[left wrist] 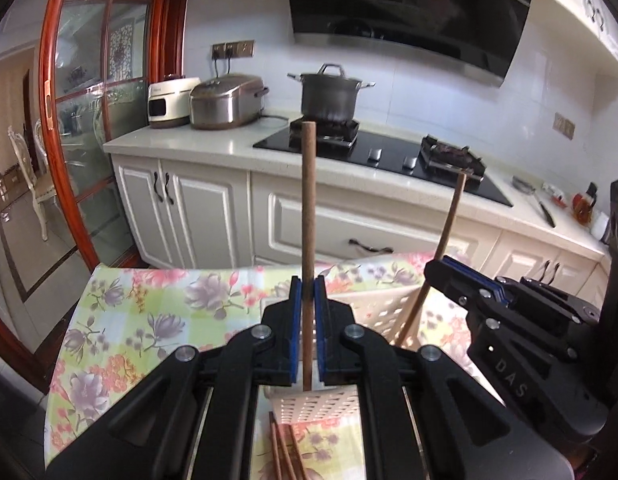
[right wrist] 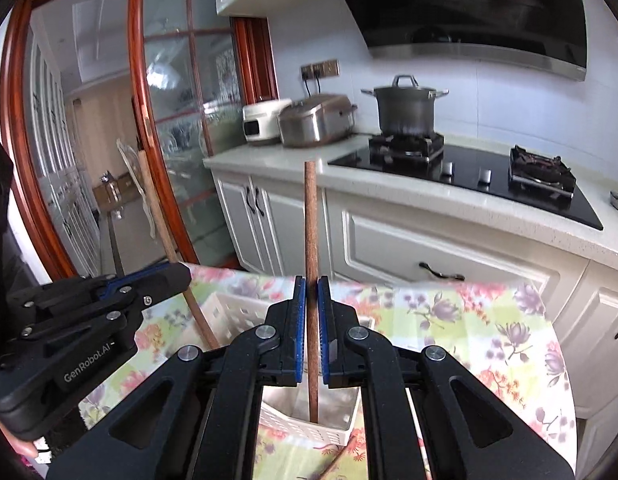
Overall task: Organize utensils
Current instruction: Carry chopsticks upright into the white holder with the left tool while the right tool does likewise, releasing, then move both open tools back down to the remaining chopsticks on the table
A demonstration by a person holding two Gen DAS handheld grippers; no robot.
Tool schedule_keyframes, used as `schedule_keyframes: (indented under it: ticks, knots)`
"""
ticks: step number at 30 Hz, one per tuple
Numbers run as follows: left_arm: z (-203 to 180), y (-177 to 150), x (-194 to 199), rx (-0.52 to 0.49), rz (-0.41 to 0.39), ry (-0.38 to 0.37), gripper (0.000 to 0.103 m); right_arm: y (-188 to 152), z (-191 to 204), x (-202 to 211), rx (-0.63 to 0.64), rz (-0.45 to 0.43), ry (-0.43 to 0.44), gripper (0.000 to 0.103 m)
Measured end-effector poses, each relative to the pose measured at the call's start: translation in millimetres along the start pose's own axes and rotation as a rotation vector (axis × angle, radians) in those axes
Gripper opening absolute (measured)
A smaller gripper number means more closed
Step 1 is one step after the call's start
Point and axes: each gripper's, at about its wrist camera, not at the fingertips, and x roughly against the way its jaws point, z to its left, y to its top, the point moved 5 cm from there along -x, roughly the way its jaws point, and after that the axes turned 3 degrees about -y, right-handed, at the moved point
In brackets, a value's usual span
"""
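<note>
In the left wrist view my left gripper [left wrist: 308, 282] is shut on a brown wooden chopstick [left wrist: 308, 200] that stands upright, its lower end just above a cream perforated basket [left wrist: 383, 312]. To the right, my right gripper [left wrist: 439, 269] is shut on a second chopstick [left wrist: 449, 232] that leans over the same basket. In the right wrist view the right gripper [right wrist: 311, 292] clamps its chopstick [right wrist: 310, 220] with the tip down inside the basket [right wrist: 229, 308]. The left gripper [right wrist: 181, 276] holds the other chopstick [right wrist: 161, 224] at the left. A few loose chopsticks [left wrist: 283, 452] lie on the cloth before the basket.
The basket sits on a table with a floral cloth [left wrist: 157, 320]. Beyond it runs a white kitchen counter [left wrist: 189, 144] with two rice cookers [left wrist: 225, 100], a hob with a steel pot [left wrist: 329, 94], and cabinets below. A red-framed glass door [left wrist: 89, 120] stands at the left.
</note>
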Motion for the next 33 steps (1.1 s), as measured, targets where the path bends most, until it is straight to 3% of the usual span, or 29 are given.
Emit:
schedule_keyframes:
  ticks: [1, 3, 4, 6, 10, 15, 18, 22, 25, 28, 33]
  knots:
    - [1, -2, -1, 0.008, -0.001, 0.01, 0.011, -2, -1, -4, -0.006, 0.006, -0.007, 0.011]
    - [7, -2, -2, 0.029, -0.011, 0.019, 0.035, -3, -6, -8, -0.025, 0.006, -0.016, 0.021]
    - [8, -1, -2, 0.034, -0.019, 0.024, 0.038, -2, -9, -9, -0.041, 0.003, -0.012, 0.028]
    - [12, 1, 0, 0.033, -0.033, 0.038, 0.046, 0, -15, -9, -0.068, -0.012, -0.001, 0.057]
    - [21, 3, 10, 0.048, -0.065, 0.058, 0.054, 5, -28, 1, -0.073, -0.047, -0.022, 0.057]
    - [33, -7, 37, 0.063, -0.145, 0.116, 0.085, -7, -43, 26, -0.077, -0.069, -0.046, 0.057]
    - [43, -24, 57, 0.069, -0.192, 0.161, 0.095, -27, -50, 40, -0.079, -0.056, -0.062, 0.057]
    - [48, -50, 80, 0.073, -0.258, 0.201, 0.098, -64, -57, 56, -0.092, -0.027, -0.082, 0.057]
    - [49, -75, 89, 0.059, -0.264, 0.236, 0.098, -93, -57, 66, -0.097, -0.012, -0.098, 0.057]
    - [48, -100, 88, 0.041, -0.211, 0.243, 0.098, -122, -61, 75, -0.103, 0.015, -0.126, 0.057]
    - [43, -136, 81, 0.009, -0.103, 0.234, 0.098, -172, -75, 72, -0.165, 0.132, -0.159, 0.056]
